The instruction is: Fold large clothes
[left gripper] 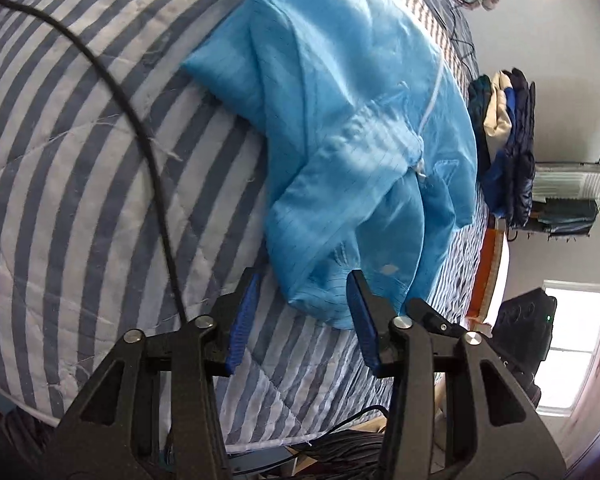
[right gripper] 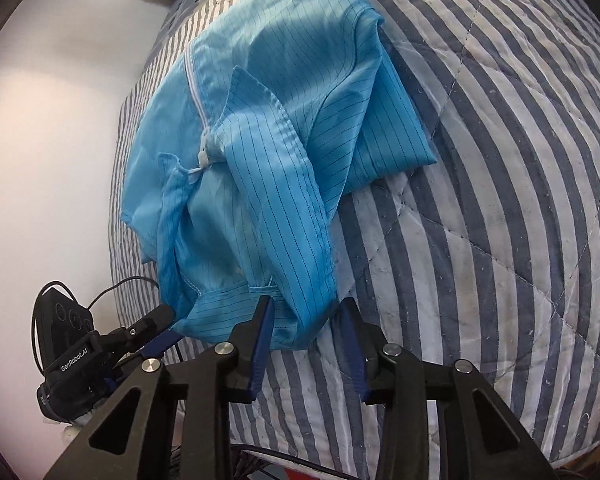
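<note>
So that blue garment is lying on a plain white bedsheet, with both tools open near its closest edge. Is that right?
Not quite. The blue garment lies on a quilt with blue and white stripes, not a plain white sheet; the right wrist view shows this. The rest holds: the left tool and right tool are open near its closest edge.

"GenRobot.AI" is printed on the left tongs' [right gripper: 162,330] black housing.

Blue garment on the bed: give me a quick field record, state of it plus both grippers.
garment: blue garment, pinstriped, white zipper, partly folded, rumpled
surface: striped quilt
near hem: bunched edge lies at both grippers
left gripper: jaws open, hem edge between them, not clamped
right gripper: jaws open, hem edge between them, not clamped
other: black cable across the quilt, beside the garment
</note>
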### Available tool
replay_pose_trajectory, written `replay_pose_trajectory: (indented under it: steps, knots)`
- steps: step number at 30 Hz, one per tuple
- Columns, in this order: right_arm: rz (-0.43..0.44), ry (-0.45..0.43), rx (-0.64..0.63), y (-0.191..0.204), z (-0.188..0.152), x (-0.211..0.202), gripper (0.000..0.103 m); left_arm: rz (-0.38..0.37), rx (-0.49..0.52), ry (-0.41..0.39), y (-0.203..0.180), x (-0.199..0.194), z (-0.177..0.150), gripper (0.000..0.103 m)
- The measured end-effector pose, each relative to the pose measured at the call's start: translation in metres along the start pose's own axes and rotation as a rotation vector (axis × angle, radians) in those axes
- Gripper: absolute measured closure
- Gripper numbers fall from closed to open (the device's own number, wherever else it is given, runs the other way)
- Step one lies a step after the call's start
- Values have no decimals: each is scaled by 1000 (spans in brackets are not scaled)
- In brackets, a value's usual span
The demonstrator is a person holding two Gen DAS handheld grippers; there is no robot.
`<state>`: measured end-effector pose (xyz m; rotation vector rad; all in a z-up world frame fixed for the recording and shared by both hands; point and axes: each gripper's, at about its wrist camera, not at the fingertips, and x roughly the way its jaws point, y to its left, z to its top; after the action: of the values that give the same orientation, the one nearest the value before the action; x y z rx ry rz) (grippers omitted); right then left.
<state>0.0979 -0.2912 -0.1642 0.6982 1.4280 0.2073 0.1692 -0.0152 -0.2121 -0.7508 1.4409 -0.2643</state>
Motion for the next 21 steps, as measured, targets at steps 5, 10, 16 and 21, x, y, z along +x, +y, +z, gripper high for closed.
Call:
replay_pose_trajectory:
  steps: [5, 10, 16, 21]
  knots:
    - [-9, 12, -12, 8, 3, 10, 80, 33, 31, 17, -5, 9, 2, 98]
    - [1, -14, -26, 7, 5, 1, 103, 26, 71, -46, -11, -3, 5, 103]
    - [-1, -111, -130, 12, 0, -25, 103, 4, 130, -117, -20, -18, 4, 103]
    - [-132, -120, -268, 16, -16, -16, 103, 105, 201, -96, -14, -4, -6, 103]
